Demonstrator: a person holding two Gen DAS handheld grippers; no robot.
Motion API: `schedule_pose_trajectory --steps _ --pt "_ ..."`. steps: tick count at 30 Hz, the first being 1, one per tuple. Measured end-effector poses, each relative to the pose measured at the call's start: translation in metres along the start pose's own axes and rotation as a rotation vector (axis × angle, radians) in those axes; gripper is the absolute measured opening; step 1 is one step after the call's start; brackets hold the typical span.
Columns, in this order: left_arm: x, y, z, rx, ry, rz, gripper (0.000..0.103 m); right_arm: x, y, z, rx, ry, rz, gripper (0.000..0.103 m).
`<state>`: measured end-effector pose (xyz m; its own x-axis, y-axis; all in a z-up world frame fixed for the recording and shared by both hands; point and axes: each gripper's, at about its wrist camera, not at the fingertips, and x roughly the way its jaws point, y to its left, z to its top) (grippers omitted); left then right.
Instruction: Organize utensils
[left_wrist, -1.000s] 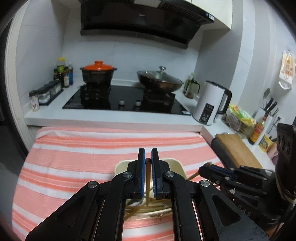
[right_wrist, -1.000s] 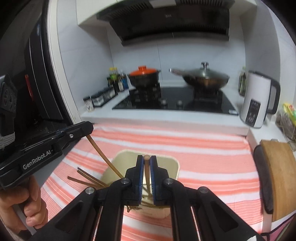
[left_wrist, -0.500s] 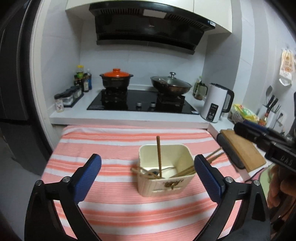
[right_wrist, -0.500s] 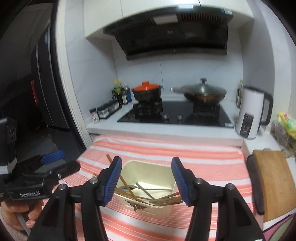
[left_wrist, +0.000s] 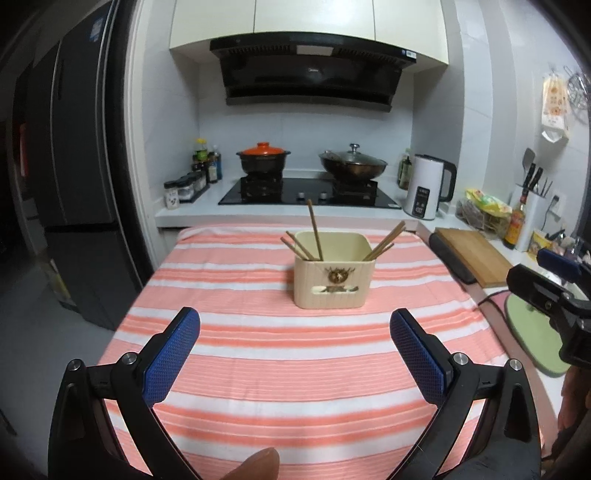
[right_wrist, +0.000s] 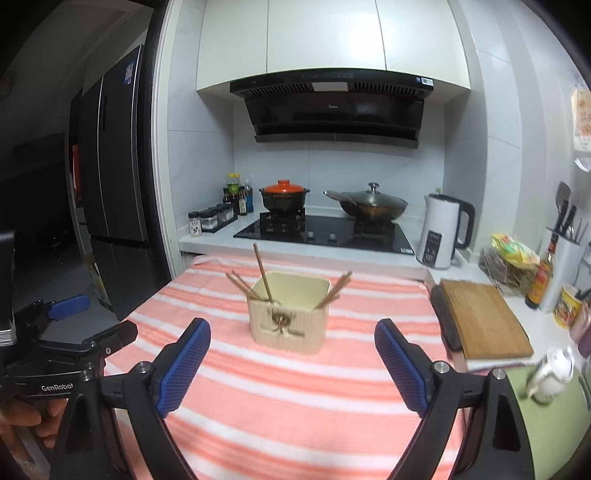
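1. The cream utensil box (left_wrist: 334, 278) sits mid-table on the pink-and-white striped cloth (left_wrist: 295, 369), nearer the stove end.
2. The wooden chopsticks (left_wrist: 315, 230) are all in the box: one stands almost upright, a few lean out left, a pair leans out right.
3. The left gripper (left_wrist: 295, 345) hangs spread wide with nothing between its blue pads, well short of the box.
4. The right gripper (right_wrist: 292, 356) is the same deal: jaws opening, nothing between them, box well ahead.
5. There's a wooden cutting board (right_wrist: 484, 321) off the table's right edge, and a white kettle (left_wrist: 428, 190) by the stove.
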<state>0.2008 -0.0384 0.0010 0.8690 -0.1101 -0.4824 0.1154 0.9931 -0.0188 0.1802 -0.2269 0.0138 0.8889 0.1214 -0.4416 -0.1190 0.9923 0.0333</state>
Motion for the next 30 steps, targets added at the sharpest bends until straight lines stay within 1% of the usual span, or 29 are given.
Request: schedule_pose_trajectory --steps 1,2,5,7,9,13,17,24,30 --pt "-0.006 -0.002 -0.002 0.010 -0.010 0.011 0.103 -0.006 0.000 -0.003 0.005 0.004 -0.003 0.098" --pt "-0.012 -0.003 -0.003 0.017 -0.019 0.023 0.103 -0.010 0.001 -0.006 0.007 0.005 -0.008 0.103" --pt "-0.027 -0.004 -0.005 0.019 -0.041 0.036 0.103 -0.025 0.007 -0.014 0.005 0.004 -0.022 0.103" --pt "-0.036 -0.003 -0.006 0.012 -0.053 0.032 0.103 -0.032 0.011 -0.017 0.003 -0.002 -0.020 0.103" --pt "-0.044 -0.002 -0.007 0.002 -0.058 0.024 0.103 -0.037 0.011 -0.019 0.009 -0.005 -0.021 0.103" --pt "-0.056 -0.006 -0.007 0.009 -0.070 0.044 0.103 -0.045 0.012 -0.022 0.017 -0.007 -0.033 0.103" --pt "-0.065 -0.005 -0.007 -0.007 -0.072 0.037 0.103 -0.054 0.014 -0.023 0.016 -0.020 -0.033 0.103" --pt "-0.074 -0.005 -0.008 -0.015 -0.086 0.112 0.103 -0.068 0.019 -0.023 0.010 -0.044 -0.036 0.103" --pt "-0.082 -0.002 -0.009 -0.019 -0.075 0.116 0.103 -0.073 0.022 -0.024 0.009 -0.049 -0.023 0.103"
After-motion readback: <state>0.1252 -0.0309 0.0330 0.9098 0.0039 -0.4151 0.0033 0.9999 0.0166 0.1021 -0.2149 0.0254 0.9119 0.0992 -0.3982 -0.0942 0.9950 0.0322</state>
